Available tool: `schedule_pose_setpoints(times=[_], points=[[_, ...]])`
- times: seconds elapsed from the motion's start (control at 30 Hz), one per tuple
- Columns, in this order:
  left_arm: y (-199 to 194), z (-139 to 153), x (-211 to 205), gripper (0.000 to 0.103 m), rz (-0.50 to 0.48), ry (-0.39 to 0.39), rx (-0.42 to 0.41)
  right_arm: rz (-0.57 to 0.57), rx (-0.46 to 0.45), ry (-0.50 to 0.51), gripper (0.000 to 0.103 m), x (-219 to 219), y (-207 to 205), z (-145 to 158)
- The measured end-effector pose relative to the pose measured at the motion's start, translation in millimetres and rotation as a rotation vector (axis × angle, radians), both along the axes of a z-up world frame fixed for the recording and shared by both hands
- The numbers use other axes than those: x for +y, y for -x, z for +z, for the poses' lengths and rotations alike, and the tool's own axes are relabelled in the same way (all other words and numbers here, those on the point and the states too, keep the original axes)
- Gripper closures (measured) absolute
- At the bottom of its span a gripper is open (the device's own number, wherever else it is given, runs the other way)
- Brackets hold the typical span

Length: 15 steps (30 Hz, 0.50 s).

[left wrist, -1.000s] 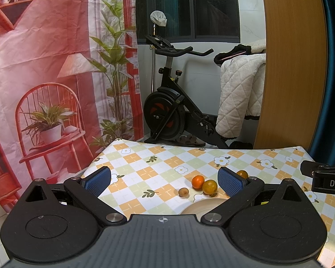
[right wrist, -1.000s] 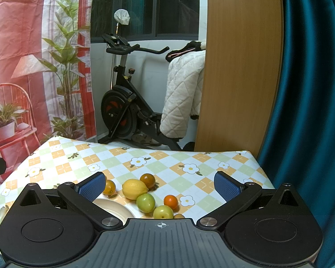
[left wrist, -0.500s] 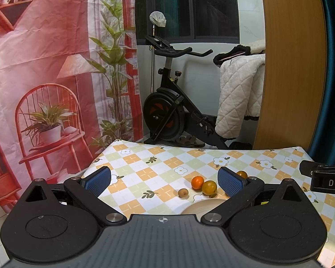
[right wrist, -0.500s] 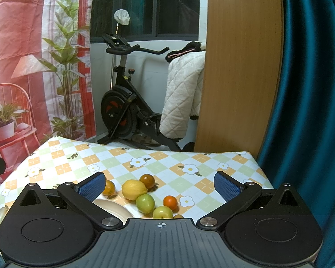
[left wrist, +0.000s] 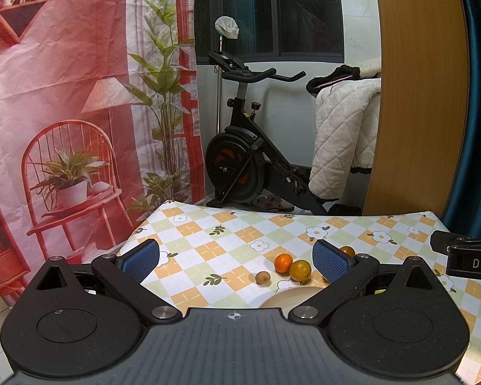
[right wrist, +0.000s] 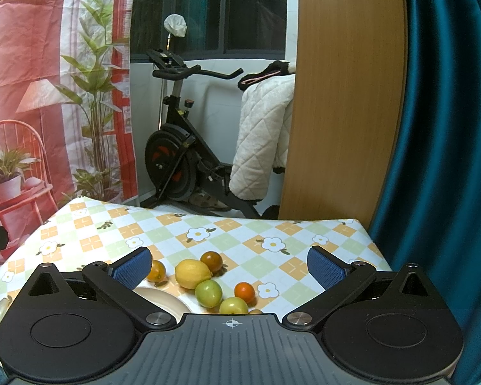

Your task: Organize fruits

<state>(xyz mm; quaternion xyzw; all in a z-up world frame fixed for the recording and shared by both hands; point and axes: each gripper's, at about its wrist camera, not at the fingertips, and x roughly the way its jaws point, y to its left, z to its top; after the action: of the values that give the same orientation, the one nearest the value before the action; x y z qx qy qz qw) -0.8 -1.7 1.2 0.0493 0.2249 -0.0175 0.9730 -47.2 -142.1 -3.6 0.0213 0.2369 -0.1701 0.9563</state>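
Several fruits lie on the checked tablecloth [right wrist: 234, 234]. The right wrist view shows a yellow lemon [right wrist: 193, 273], a dark brown fruit [right wrist: 211, 260], two green fruits [right wrist: 208, 293] [right wrist: 233, 305], a small orange one [right wrist: 244, 291] and a yellow-orange one [right wrist: 156, 270] beside a cream plate [right wrist: 163, 300]. My right gripper [right wrist: 229, 264] hangs open above them, holding nothing. From the left wrist view I see an orange fruit [left wrist: 283, 262], a yellow-orange fruit [left wrist: 299, 269], a small tan fruit [left wrist: 262, 278] and the plate's rim [left wrist: 288, 296]. My left gripper [left wrist: 235, 261] is open and empty.
An exercise bike [left wrist: 240, 160] and a quilted blanket [left wrist: 343, 141] stand beyond the table's far edge. A wooden panel [right wrist: 346, 96] and teal curtain [right wrist: 439, 128] rise at the right. The other gripper's tip [left wrist: 465, 253] pokes in at the right of the left wrist view.
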Motion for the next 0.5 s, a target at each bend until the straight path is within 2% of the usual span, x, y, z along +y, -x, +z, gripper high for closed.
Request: schedule_pose_setpoints(times=[0.5], points=[[-4.6,-1.0,1.2,0.0,0.024,0.017,0.018,0.0,-0.003,-0.001,0.0,1.2,0.7,-6.0]])
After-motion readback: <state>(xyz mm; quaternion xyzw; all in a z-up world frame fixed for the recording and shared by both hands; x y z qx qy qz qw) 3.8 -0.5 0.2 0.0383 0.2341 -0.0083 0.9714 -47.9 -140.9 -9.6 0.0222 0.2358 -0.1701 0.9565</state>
